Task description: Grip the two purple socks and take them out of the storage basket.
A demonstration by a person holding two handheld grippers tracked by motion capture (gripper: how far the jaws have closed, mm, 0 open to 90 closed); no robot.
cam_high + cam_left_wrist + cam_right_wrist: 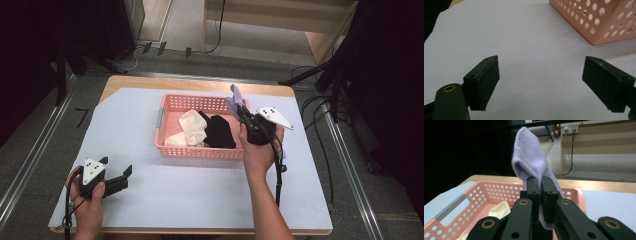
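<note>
A dim room with a grey floor and a light wooden cabinet surrounds the table (190, 200), whose top is covered by a pale sheet. A pink perforated basket (172, 102) stands at mid-table, holding a cream cloth (192, 127) and a black cloth (219, 131). Over the basket's right end, the right gripper (539, 185) has its fingers pressed together on a lilac sock (530, 157), which rises above them. Near the table's front left corner, the left gripper (540, 82) has its fingers spread wide, with nothing between them.

A wooden table (200, 81) carries a pale sheet (200, 195) that covers nearly all of its top, with bare wood along the far edge. On the sheet, toward the far side, stands a pink basket (200, 151) with perforated walls.
</note>
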